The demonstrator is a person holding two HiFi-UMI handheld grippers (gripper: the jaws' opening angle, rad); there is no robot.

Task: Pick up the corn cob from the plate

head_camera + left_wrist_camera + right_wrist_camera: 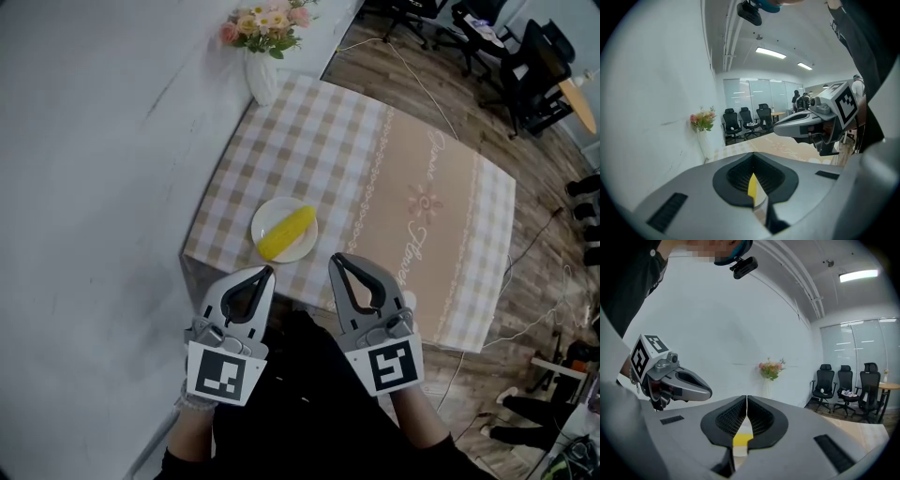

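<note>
A yellow corn cob (286, 232) lies on a small white plate (265, 217) near the front edge of the checked tablecloth. My left gripper (268, 272) hangs just in front of the plate, a little to its left, jaws shut and empty. My right gripper (335, 259) is level with it on the plate's right, jaws also shut with nothing between them. In the left gripper view a sliver of the corn cob (752, 185) shows through the gap behind the closed jaws. The right gripper view shows the corn cob (742, 440) the same way.
A white vase of flowers (263, 58) stands at the table's far left corner against the wall (94, 141). Office chairs (530, 66) and cables are on the wooden floor to the right. The tablecloth (422, 206) spreads to the right of the plate.
</note>
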